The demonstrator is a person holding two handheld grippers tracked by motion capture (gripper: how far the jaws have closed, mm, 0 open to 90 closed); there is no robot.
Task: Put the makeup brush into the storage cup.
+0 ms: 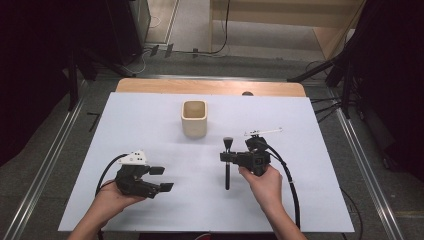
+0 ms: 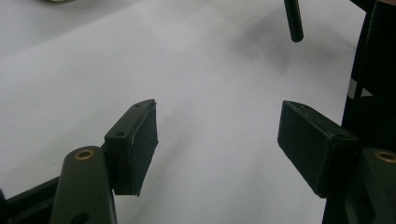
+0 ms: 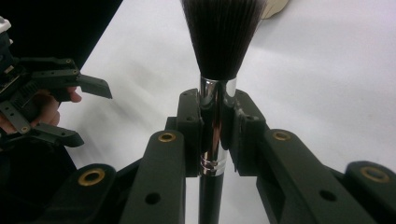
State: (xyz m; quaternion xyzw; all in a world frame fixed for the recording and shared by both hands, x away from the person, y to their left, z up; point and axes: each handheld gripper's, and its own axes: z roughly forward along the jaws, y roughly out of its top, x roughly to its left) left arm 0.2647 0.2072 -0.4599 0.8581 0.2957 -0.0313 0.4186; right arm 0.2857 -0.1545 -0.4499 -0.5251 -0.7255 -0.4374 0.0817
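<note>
A black makeup brush (image 1: 227, 174) with a chrome ferrule is held above the white mat, its bristle head (image 3: 222, 32) pointing away from the person. My right gripper (image 1: 228, 157) is shut on its ferrule, the pads (image 3: 189, 121) pressing from both sides. My left gripper (image 1: 165, 178) sits low at the front left, open, with nothing between its pads (image 2: 135, 144). From the right gripper view the left gripper (image 3: 86, 114) shows at the left, jaws apart. The brush's handle tip (image 2: 293, 21) shows in the left gripper view. A beige square cup (image 1: 194, 118) stands upright behind the brush.
A white mat (image 1: 145, 125) covers the wooden table (image 1: 210, 87). A thin white stick-like object (image 1: 263, 132) lies just behind the right gripper. Cables trail from both grippers toward the front edge. Dark stands and floor rails flank the table.
</note>
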